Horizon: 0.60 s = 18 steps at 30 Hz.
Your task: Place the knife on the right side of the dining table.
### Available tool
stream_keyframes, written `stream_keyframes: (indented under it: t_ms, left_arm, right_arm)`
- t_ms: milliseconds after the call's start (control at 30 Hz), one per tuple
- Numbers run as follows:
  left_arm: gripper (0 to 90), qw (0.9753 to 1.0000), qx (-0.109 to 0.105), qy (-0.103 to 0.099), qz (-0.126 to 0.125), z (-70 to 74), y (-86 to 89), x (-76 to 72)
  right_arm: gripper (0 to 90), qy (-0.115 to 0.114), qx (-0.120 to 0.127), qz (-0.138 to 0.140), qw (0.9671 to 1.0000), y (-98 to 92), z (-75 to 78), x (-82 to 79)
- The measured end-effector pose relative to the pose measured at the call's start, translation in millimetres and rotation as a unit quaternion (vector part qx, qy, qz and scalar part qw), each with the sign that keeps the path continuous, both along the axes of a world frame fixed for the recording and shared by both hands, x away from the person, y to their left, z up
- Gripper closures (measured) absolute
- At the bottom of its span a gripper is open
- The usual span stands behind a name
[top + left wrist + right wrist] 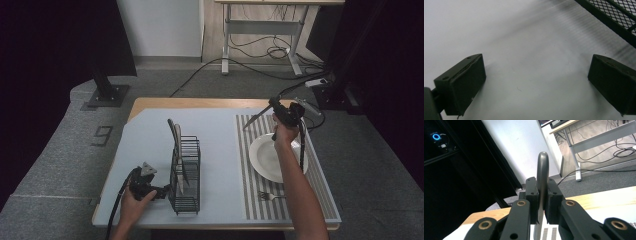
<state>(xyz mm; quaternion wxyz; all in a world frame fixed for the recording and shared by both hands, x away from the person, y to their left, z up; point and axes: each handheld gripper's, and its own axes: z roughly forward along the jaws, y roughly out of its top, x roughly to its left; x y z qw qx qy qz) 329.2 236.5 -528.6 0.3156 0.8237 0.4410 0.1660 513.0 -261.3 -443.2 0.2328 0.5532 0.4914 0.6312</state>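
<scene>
Two grippers | we hold the right gripper (274, 108) clamped on a knife (255, 119) above the striped placemat (245, 165), beyond the white plate (262, 157) | left gripper (536, 82) jaws apart beside the wire cutlery rack (185, 172) | risk: narrow grip lets the knife pivot or slip; it may snag the rack.

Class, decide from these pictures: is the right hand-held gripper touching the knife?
Touching. In the right gripper view, the right hand-held gripper has both jaws pressed flat against the knife, with no gap on either side.
</scene>
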Motion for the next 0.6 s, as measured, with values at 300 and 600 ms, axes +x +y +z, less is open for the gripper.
stream_keyframes:
  t_ms: [300, 600]
  left_arm:
    - [0.9, 1.0, 0.0, 0.0, 0.0, 0.0, -0.1, -0.1]
    - [0.9, 1.0, 0.0, 0.0, 0.0, 0.0, -0.1, -0.1]
  right_arm:
    - [83.5, 0.009, 0.011, -0.007, 0.9999, -7.4, -2.9, 2.1]
    - [83.4, 0.012, 0.018, -0.012, 0.9997, -13.3, -5.0, 2.9]
